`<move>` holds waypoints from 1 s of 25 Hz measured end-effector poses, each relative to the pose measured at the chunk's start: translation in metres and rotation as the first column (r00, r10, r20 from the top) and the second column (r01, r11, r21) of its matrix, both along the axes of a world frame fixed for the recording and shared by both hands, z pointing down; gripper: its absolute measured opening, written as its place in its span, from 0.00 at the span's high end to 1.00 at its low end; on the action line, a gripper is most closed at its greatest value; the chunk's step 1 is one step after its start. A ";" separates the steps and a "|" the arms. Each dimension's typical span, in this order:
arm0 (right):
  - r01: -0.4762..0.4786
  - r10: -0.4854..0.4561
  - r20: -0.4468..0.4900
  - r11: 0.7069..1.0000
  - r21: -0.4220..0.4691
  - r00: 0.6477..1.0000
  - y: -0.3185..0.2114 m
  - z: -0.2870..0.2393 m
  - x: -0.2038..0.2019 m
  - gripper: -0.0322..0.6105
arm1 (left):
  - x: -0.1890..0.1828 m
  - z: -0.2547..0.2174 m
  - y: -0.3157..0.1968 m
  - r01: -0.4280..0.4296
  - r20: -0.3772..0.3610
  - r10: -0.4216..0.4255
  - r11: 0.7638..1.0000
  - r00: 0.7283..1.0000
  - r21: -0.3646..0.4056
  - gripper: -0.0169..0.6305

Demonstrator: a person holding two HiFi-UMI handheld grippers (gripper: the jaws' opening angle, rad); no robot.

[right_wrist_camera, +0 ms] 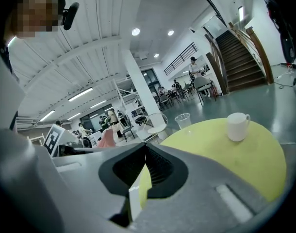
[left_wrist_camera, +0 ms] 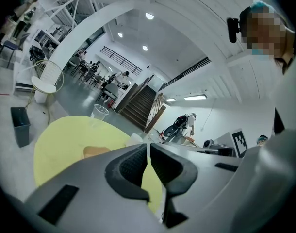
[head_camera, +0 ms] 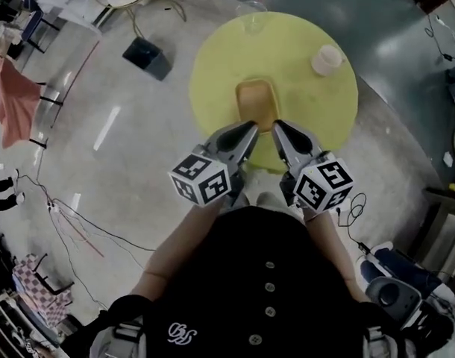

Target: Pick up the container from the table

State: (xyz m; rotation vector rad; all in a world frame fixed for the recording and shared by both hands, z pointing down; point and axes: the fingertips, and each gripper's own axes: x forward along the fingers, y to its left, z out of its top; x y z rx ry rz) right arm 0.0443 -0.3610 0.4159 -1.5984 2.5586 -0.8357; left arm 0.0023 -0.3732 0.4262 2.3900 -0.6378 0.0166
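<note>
Left tool [head_camera: 252, 127] and right tool [head_camera: 277, 127] both have their jaws together on nothing; pushed forward so, they'd likely shove the container [head_camera: 257, 99] just ahead (seemingly light) rather than grip it.

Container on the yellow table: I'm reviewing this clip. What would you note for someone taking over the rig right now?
Left gripper: shut, empty.
Right gripper: shut, empty.
Both hover side by side over the near part of the yellow table, tips by the near end of the container. No contact can be made out.
Container: orange, open-topped, resting near the table's middle. A white mug stands to its right and a clear cup at the far edge, both apart from it.
Done: approach only, nothing gripped.
Left: probably open a gripper, close on the container's rim and lift it off the table.
</note>
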 end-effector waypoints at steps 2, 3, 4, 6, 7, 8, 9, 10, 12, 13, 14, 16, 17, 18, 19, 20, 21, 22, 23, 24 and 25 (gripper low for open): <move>-0.012 0.012 -0.001 1.000 -0.010 1.000 -0.008 0.004 0.002 0.95 | -0.003 0.004 -0.010 0.003 0.001 -0.003 1.000 1.000 -0.010 0.93; -0.018 0.018 -0.002 1.000 -0.017 1.000 -0.011 0.006 0.003 0.95 | -0.003 0.006 -0.014 0.002 0.001 -0.002 1.000 1.000 -0.015 0.93; -0.024 0.024 -0.002 0.999 -0.024 1.000 -0.013 0.009 0.004 0.95 | -0.004 0.009 -0.017 0.000 0.004 0.000 1.000 1.000 -0.020 0.93; -0.038 0.037 -0.005 0.999 -0.037 0.999 -0.019 0.014 0.006 0.95 | -0.006 0.014 -0.023 -0.008 0.015 0.008 1.000 1.000 -0.028 0.93; -0.045 0.045 -0.007 0.998 -0.043 0.999 -0.023 0.017 0.007 0.95 | -0.008 0.017 -0.027 -0.012 0.022 0.013 0.999 1.000 -0.032 0.93; -0.052 0.051 -0.009 0.997 -0.050 0.999 -0.026 0.019 0.007 0.95 | -0.009 0.020 -0.030 -0.016 0.028 0.017 0.999 0.999 -0.038 0.93; -0.058 0.058 -0.012 0.997 -0.058 0.998 -0.029 0.022 0.007 0.95 | -0.011 0.023 -0.033 -0.018 0.033 0.020 0.999 0.999 -0.046 0.93; -0.064 0.064 -0.014 0.996 -0.067 0.998 -0.030 0.025 0.008 0.95 | -0.013 0.026 -0.034 -0.020 0.037 0.022 0.998 0.999 -0.056 0.93; -0.080 0.078 -0.022 0.993 -0.090 0.997 -0.031 0.031 0.010 0.95 | -0.015 0.032 -0.036 -0.023 0.042 0.027 0.997 0.999 -0.073 0.93; -0.090 0.088 -0.026 0.991 -0.100 0.996 -0.032 0.034 0.012 0.95 | -0.015 0.034 -0.037 -0.025 0.044 0.028 0.996 0.999 -0.081 0.93; -0.101 0.098 -0.031 0.989 -0.109 0.995 -0.033 0.037 0.015 0.95 | -0.016 0.037 -0.039 -0.025 0.045 0.029 0.996 0.999 -0.087 0.93; -0.124 0.120 -0.041 0.984 -0.129 0.992 -0.034 0.045 0.018 0.95 | -0.018 0.043 -0.041 -0.022 0.049 0.027 0.995 0.998 -0.101 0.93; -0.135 0.129 -0.049 0.981 -0.142 0.990 -0.034 0.049 0.019 0.95 | -0.020 0.046 -0.041 -0.018 0.053 0.024 0.994 0.998 -0.109 0.93; -0.144 0.137 -0.057 0.977 -0.154 0.989 -0.033 0.053 0.021 0.95 | -0.021 0.050 -0.041 -0.013 0.057 0.020 0.993 0.998 -0.119 0.93; -0.152 0.143 -0.067 0.974 -0.166 0.987 -0.032 0.057 0.024 0.94 | -0.021 0.054 -0.040 -0.009 0.061 0.017 0.992 0.998 -0.129 0.93; -0.159 0.148 -0.077 0.971 -0.176 0.986 -0.032 0.060 0.028 0.94 | -0.020 0.057 -0.040 -0.007 0.063 0.016 0.990 0.998 -0.138 0.93; -0.166 0.152 -0.088 0.969 -0.185 0.985 -0.033 0.063 0.032 0.94 | -0.019 0.060 -0.041 -0.006 0.066 0.015 0.990 0.998 -0.144 0.93; -0.171 0.155 -0.096 0.966 -0.192 0.983 -0.034 0.066 0.036 0.94 | -0.016 0.062 -0.042 -0.006 0.070 0.016 0.989 0.997 -0.145 0.93; -0.175 0.157 -0.103 0.965 -0.197 0.982 -0.035 0.069 0.039 0.94 | -0.015 0.064 -0.043 -0.007 0.076 0.019 0.990 0.997 -0.144 0.93; -0.178 0.158 -0.109 0.963 -0.202 0.981 -0.036 0.072 0.041 0.94 | -0.014 0.066 -0.043 -0.010 0.082 0.022 0.990 0.996 -0.143 0.93; -0.180 0.160 -0.113 0.962 -0.206 0.981 -0.036 0.074 0.041 0.94 | -0.015 0.069 -0.042 -0.014 0.085 0.026 0.990 0.996 -0.144 0.93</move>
